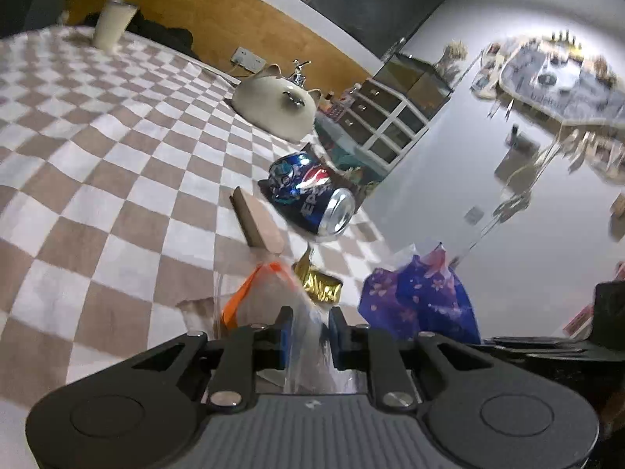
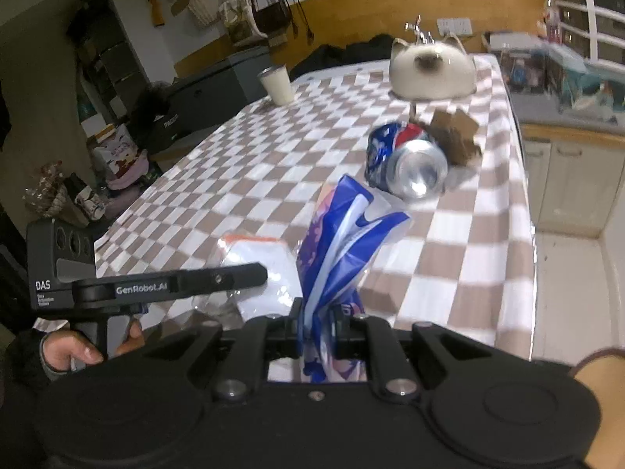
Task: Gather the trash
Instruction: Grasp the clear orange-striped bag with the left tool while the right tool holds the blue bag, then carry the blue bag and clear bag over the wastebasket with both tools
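My left gripper (image 1: pixel 311 322) is shut on a clear plastic bag with an orange strip (image 1: pixel 265 293), whose film fills the gap between the pads. From the right wrist view the left gripper (image 2: pixel 265 271) is seen side-on over that clear bag (image 2: pixel 258 258). My right gripper (image 2: pixel 317 318) is shut on a blue-and-white patterned plastic bag (image 2: pixel 343 230), which also shows in the left wrist view (image 1: pixel 418 301). Ahead on the checked cloth lies a crushed blue cola can (image 1: pixel 308 199) (image 2: pixel 410 164). Brown cardboard scraps (image 1: pixel 258 219) (image 2: pixel 453 133) lie beside the can. A gold wrapper (image 1: pixel 318 283) sits just past the left fingers.
The table with its brown-and-white checked cloth (image 1: pixel 97 176) (image 2: pixel 254 148) carries a cream cat-shaped ornament (image 1: pixel 273 105) (image 2: pixel 429 70) and a white cup (image 1: pixel 111 23) (image 2: pixel 277 86) at the far side. The table's right edge (image 2: pixel 523 234) drops to the floor. A drawer unit (image 1: pixel 386 117) stands beyond.
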### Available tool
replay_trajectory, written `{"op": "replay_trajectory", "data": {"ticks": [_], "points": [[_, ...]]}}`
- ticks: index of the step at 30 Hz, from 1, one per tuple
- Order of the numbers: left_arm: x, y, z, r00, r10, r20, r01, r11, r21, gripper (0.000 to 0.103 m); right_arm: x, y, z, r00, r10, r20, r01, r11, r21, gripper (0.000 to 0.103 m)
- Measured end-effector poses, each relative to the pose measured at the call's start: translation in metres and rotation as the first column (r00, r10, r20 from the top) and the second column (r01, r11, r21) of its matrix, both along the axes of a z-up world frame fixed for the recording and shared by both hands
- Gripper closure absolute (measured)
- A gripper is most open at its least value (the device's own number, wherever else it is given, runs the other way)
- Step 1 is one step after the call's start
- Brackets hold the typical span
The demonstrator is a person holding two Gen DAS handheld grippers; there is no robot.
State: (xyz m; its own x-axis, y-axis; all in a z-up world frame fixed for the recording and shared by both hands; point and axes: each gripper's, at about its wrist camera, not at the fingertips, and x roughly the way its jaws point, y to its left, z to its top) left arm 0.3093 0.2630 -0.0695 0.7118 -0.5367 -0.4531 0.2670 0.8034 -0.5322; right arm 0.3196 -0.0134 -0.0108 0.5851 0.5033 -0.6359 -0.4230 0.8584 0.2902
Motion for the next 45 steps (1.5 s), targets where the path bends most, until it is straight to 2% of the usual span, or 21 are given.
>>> {"op": "replay_trajectory", "data": {"ticks": [5, 10, 13, 18, 26, 32, 39, 45], "points": [[-0.029, -0.018, 0.004, 0.997, 0.044, 0.058, -0.049, 0.994, 0.095, 0.084, -0.008, -0.005, -0.017, 0.999, -0.011, -0.053, 0.011, 1.0, 0.003, 0.089], [-0.049, -0.026, 0.004, 0.993, 0.085, 0.084, -0.095, 0.987, 0.129, 0.084, -0.009, 0.0, -0.026, 0.998, -0.044, -0.052, 0.043, 0.999, -0.007, 0.082], [-0.06, -0.03, 0.005, 0.99, 0.1, 0.098, -0.114, 0.981, 0.156, 0.084, -0.01, 0.001, -0.028, 0.998, -0.049, -0.047, 0.048, 0.999, -0.015, 0.083], [-0.075, -0.034, 0.008, 0.985, 0.126, 0.115, -0.145, 0.973, 0.177, 0.084, -0.022, 0.002, -0.025, 0.999, -0.038, 0.0, 0.038, 0.999, -0.026, 0.091], [-0.108, -0.037, 0.018, 0.965, 0.211, 0.154, -0.24, 0.949, 0.206, 0.087, -0.046, -0.003, -0.012, 0.997, -0.025, 0.069, 0.027, 0.999, -0.029, 0.091], [-0.134, -0.046, 0.034, 0.949, 0.244, 0.198, -0.29, 0.923, 0.254, 0.092, -0.067, -0.011, 0.0, 0.992, -0.038, 0.123, 0.041, 0.999, -0.017, 0.091], [-0.158, -0.061, 0.05, 0.938, 0.247, 0.241, -0.315, 0.898, 0.308, 0.096, -0.096, -0.019, 0.011, 0.981, -0.033, 0.192, 0.038, 0.999, -0.025, 0.091], [-0.175, -0.077, 0.06, 0.93, 0.241, 0.279, -0.327, 0.889, 0.322, 0.096, -0.117, -0.029, 0.016, 0.972, -0.03, 0.235, 0.037, 0.999, -0.026, 0.092]]}}
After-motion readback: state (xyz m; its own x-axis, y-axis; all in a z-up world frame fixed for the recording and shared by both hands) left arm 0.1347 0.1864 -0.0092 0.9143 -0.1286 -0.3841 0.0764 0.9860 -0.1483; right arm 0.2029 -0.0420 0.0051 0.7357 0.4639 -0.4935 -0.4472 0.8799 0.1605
